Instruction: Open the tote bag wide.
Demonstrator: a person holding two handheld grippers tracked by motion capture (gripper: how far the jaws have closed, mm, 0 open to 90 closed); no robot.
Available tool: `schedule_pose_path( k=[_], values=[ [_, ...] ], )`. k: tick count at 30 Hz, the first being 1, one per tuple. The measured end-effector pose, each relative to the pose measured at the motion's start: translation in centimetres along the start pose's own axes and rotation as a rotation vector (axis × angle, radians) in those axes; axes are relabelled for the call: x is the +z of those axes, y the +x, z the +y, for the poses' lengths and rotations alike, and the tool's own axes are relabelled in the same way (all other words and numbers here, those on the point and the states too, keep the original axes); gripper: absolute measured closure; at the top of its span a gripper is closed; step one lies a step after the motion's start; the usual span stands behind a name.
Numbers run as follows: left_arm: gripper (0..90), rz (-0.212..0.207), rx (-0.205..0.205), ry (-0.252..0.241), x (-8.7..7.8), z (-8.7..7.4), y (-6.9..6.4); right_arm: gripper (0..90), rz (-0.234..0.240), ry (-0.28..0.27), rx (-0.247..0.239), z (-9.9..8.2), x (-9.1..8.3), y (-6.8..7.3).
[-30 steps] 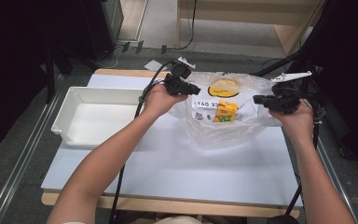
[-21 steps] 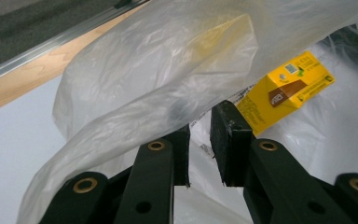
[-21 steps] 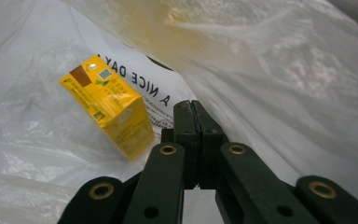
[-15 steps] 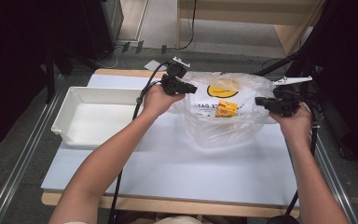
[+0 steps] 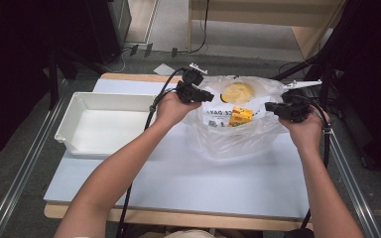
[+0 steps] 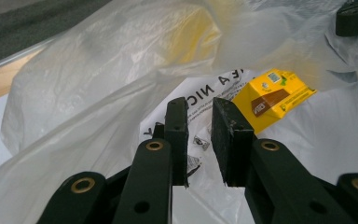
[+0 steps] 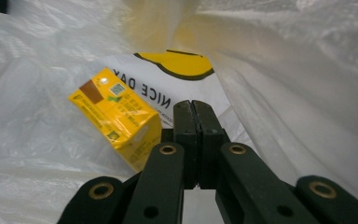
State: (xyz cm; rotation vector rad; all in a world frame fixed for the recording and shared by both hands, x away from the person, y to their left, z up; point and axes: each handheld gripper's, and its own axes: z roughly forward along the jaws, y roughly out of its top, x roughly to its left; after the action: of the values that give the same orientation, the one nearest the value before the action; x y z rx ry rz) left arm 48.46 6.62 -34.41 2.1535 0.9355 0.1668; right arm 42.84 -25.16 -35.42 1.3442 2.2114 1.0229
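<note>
Over the white table (image 5: 178,173), your right gripper (image 5: 273,106) pinches the plastic bag (image 5: 238,139) holding a yellow carton (image 5: 241,116), while your left gripper (image 5: 209,94) is narrowly parted.

Left gripper (image 5: 204,95) fingers slightly parted, right gripper (image 5: 273,106) fingers pressed together; both forearms extended forward

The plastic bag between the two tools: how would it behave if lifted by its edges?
The plastic bag looks thin and crumpled, so probably floppy and sagging. The yellow carton lies loose inside, so it would likely slide toward the lowest point.
</note>
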Motion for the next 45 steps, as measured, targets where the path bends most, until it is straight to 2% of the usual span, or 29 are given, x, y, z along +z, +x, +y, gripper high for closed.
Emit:
schedule_pose_path(
  k=[5,13,22,29,35,36,40,45],
  values=[
    [76.3,0.011,-0.023,0.014,0.5,-0.5,0.6,90.0,0.001,0.013,0.034,-1.1,0.8,-0.8],
    [76.1,0.024,-0.029,0.016,1.3,-1.0,1.0,90.0,0.004,0.023,0.087,-3.2,1.3,-2.3],
    [75.8,0.047,-0.076,0.021,3.1,-2.9,2.2,90.0,-0.012,0.05,0.108,-4.3,1.9,-2.9],
    [74.3,0.048,-0.079,0.031,3.9,-3.6,2.9,90.0,-0.009,0.047,0.114,-4.8,2.4,-3.0],
    [74.2,0.056,-0.085,-0.004,4.3,-4.1,3.1,90.0,-0.011,0.032,0.125,-5.3,3.0,-3.1],
    [74.3,0.072,-0.086,-0.001,4.6,-4.3,3.2,90.0,-0.012,0.032,0.133,-5.4,3.3,-3.2],
    [74.3,0.072,-0.104,0.001,5.3,-5.0,3.5,90.0,-0.02,0.048,0.145,-5.8,3.9,-3.5],
    [74.2,0.082,-0.117,0.032,6.1,-5.6,4.2,90.0,-0.022,0.054,0.168,-6.7,4.5,-3.9]
  ],
)
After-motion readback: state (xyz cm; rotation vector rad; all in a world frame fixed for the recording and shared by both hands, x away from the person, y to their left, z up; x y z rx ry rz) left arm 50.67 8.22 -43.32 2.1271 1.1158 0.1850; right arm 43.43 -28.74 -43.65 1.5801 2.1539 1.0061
